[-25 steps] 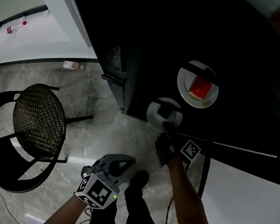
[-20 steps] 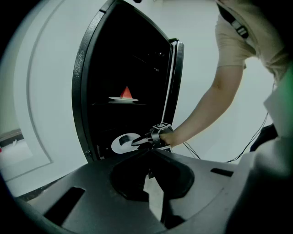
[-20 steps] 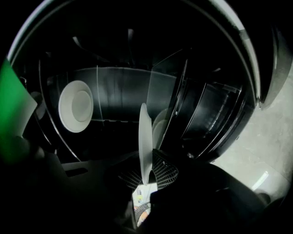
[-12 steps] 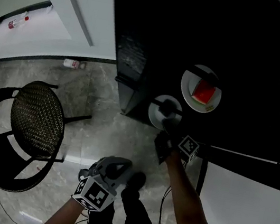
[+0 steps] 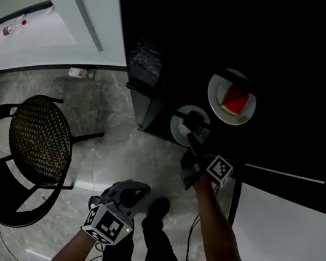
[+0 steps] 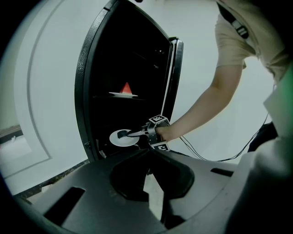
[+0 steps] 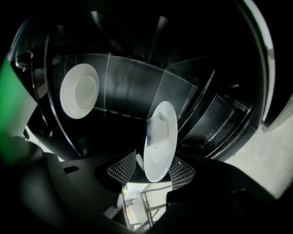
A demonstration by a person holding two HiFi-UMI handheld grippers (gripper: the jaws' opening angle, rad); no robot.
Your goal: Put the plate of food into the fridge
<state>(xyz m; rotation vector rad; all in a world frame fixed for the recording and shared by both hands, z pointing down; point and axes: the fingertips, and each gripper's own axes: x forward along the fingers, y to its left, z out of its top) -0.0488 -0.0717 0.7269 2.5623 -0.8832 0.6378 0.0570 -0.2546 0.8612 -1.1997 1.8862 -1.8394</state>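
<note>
The fridge [image 5: 162, 64] stands open and dark inside. A white plate [image 5: 182, 127] [image 7: 160, 137] with pale food lies on a lower shelf. My right gripper [image 5: 193, 129] [image 7: 151, 167] reaches in around its near rim. Its jaws are opening, and the left mesh pad [image 7: 122, 168] stands clear of the plate, which is still between them. On the shelf above sits another plate with a red slice [image 5: 230, 101] [image 6: 124, 93]. My left gripper [image 5: 116, 212] [image 6: 149, 155] hangs low in front of the fridge, shut and holding nothing.
A black chair with a woven seat [image 5: 43, 137] stands on the tiled floor to the left. A small bottle [image 5: 79, 72] lies by the wall. The open fridge door [image 5: 283, 229] is at the right, and cables [image 6: 219, 157] trail on the floor.
The right gripper stays at the lower plate's rim and the plate keeps its place on the shelf. The left gripper has drifted a little lower and leftward.
</note>
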